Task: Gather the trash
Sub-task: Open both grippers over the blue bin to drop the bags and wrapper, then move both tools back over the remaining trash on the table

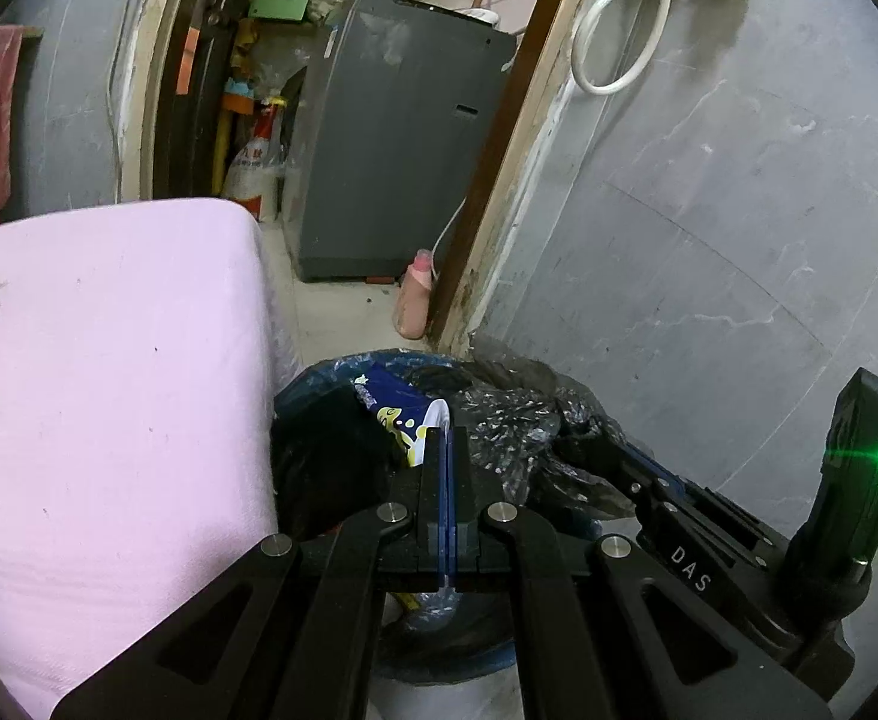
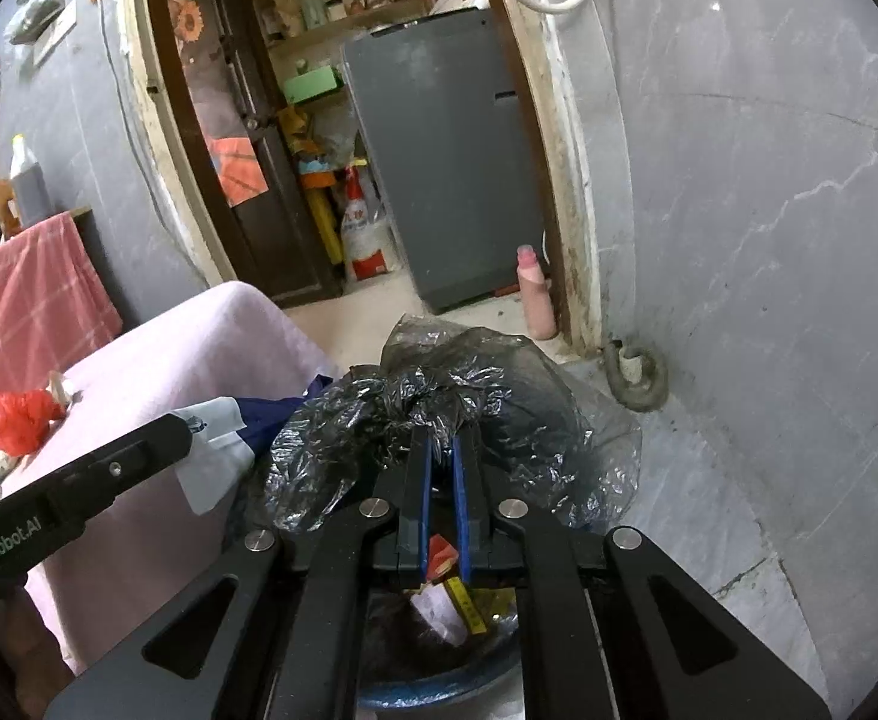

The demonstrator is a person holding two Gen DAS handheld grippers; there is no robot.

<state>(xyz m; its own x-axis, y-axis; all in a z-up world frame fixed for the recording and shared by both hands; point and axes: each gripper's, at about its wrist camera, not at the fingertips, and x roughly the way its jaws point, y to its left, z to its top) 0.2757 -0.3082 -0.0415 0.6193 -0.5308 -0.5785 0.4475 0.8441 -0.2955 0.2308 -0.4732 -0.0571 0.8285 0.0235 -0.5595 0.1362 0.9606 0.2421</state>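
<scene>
Blue-padded jaws of the left gripper point(image 1: 446, 438) are shut flat on a blue-and-white wrapper point(image 1: 406, 414), held above the blue bin point(image 1: 325, 372). The right gripper point(image 2: 441, 450) stands slightly parted over the crumpled black plastic bag point(image 2: 439, 414), which touches its tips; whether it still pinches the film is hard to tell. Drop-off seems in hand. Next, let the wrapper fall inside the rim, then return for the red scrap point(image 2: 19, 420) on the pink cloth point(image 2: 199, 348).
</scene>
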